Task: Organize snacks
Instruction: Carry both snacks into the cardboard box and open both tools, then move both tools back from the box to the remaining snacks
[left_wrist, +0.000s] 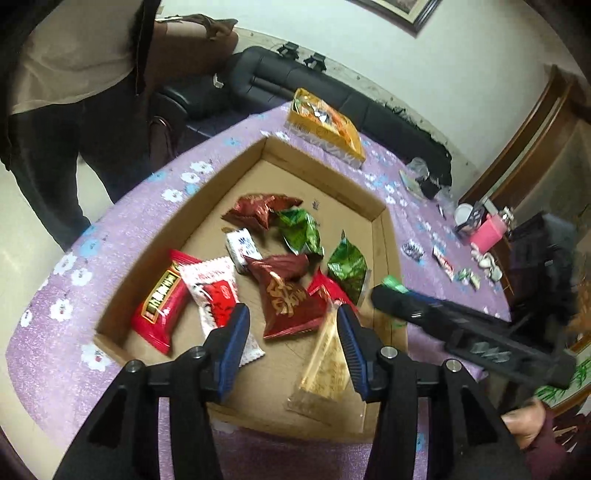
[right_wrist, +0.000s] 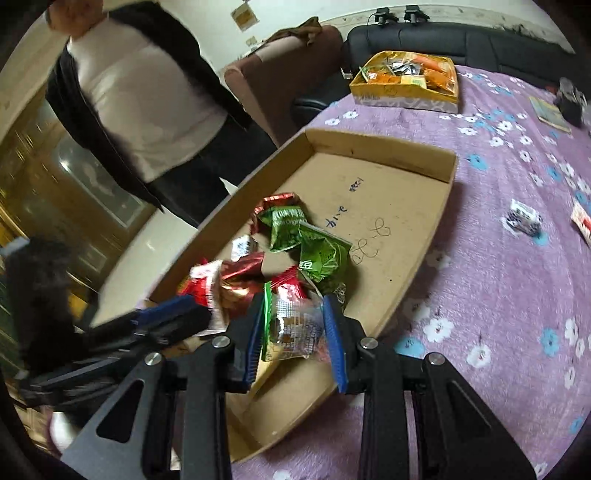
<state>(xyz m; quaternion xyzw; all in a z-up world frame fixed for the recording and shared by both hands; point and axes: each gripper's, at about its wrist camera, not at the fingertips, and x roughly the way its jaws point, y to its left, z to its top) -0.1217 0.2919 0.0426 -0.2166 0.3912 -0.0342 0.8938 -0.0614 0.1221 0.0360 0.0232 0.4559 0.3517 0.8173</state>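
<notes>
A shallow cardboard tray (left_wrist: 122, 295) (right_wrist: 406, 147) lies on the purple flowered tablecloth. It holds several snack packets: red (left_wrist: 159, 306), dark red (left_wrist: 288, 299), green (left_wrist: 347, 269) (right_wrist: 321, 258), white (left_wrist: 242, 247) and a clear yellow one (left_wrist: 325, 365). My left gripper (left_wrist: 291, 321) hangs open and empty above the packets. My right gripper (right_wrist: 293, 325) is over the tray's near end, its pads on both sides of a clear green-edged snack packet (right_wrist: 291, 328). The right gripper's dark body shows in the left wrist view (left_wrist: 461, 325), with green at its tip.
A yellow box (left_wrist: 325, 125) (right_wrist: 406, 81) full of snacks stands at the table's far edge. Loose small packets (right_wrist: 522, 219) (left_wrist: 443, 262), a pink container (left_wrist: 487, 232) and cups lie on the cloth to the right. A person (right_wrist: 147, 92) stands by the table; a black sofa (left_wrist: 295, 77) lies behind.
</notes>
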